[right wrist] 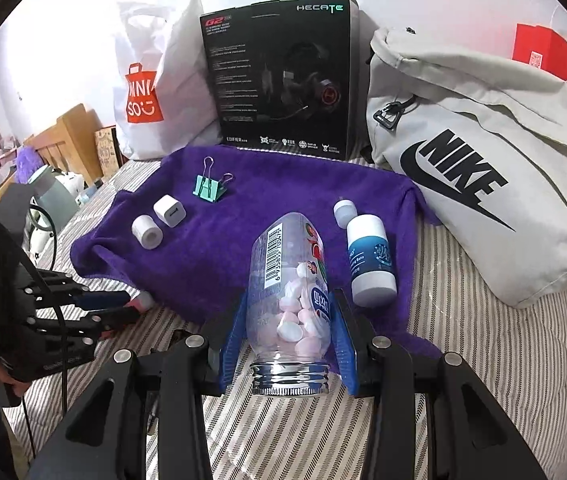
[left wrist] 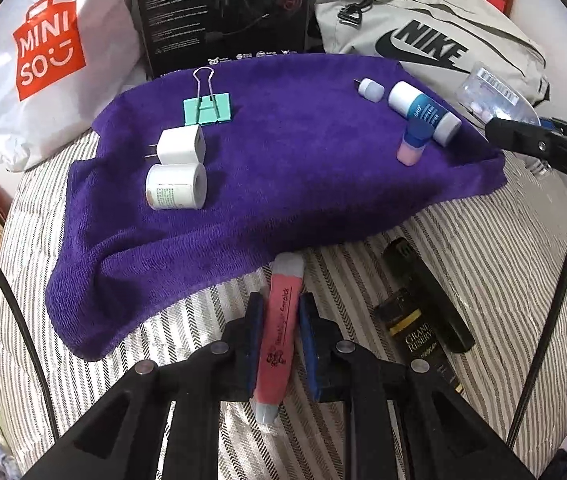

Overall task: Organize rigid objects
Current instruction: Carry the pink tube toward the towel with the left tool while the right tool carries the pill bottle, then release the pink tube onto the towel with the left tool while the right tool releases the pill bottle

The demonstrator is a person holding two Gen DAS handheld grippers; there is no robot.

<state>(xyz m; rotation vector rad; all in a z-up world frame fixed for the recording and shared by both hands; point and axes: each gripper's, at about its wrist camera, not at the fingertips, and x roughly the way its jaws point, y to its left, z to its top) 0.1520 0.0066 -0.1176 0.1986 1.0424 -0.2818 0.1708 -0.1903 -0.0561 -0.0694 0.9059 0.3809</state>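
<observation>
A pink stick with grey ends [left wrist: 277,334] is gripped by the left hand-held gripper [left wrist: 279,344] over the striped bed [left wrist: 503,240], just off the near edge of the purple towel [left wrist: 283,168]. A clear plastic bottle of pink and white sweets [right wrist: 289,304] is clamped in the right hand-held gripper [right wrist: 289,334] above the towel's near edge. The towel's middle is bare. Two dark bottles [left wrist: 427,304] are seen only from the left wrist.

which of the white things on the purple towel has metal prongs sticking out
The white charger plug, lying just behind the small white roll. Two metal prongs stick out of its left side; the roll and the blue-labelled white bottle have none.
</observation>
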